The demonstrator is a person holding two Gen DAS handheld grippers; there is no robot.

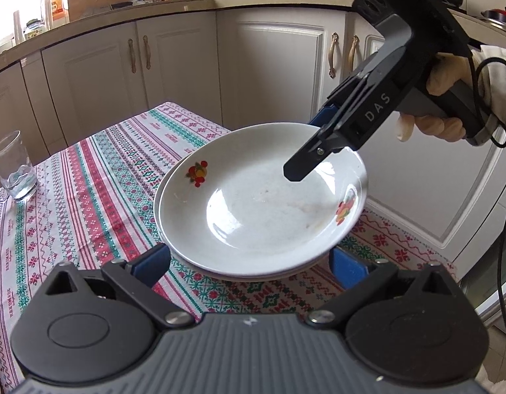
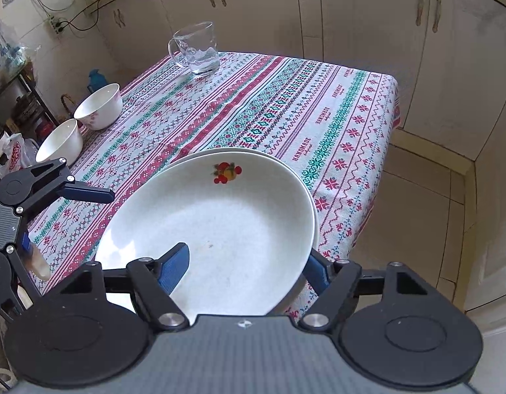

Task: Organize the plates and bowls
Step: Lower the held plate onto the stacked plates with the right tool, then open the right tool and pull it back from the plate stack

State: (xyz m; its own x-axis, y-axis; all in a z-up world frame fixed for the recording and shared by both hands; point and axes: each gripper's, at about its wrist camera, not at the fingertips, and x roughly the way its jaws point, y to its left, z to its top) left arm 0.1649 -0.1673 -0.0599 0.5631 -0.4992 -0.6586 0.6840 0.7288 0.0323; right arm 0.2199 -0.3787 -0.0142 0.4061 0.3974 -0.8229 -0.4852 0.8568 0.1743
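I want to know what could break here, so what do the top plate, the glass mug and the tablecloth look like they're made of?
The top plate looks like glazed ceramic or porcelain: glossy white with window glare and printed fruit decals. The glass mug looks like clear glass, see-through with a moulded handle. The tablecloth looks like matte woven fabric, with a cross-stitch style pattern.

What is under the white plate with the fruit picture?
A second white plate; only its rim shows under the top plate. Below is the tablecloth. Its middle is covered.
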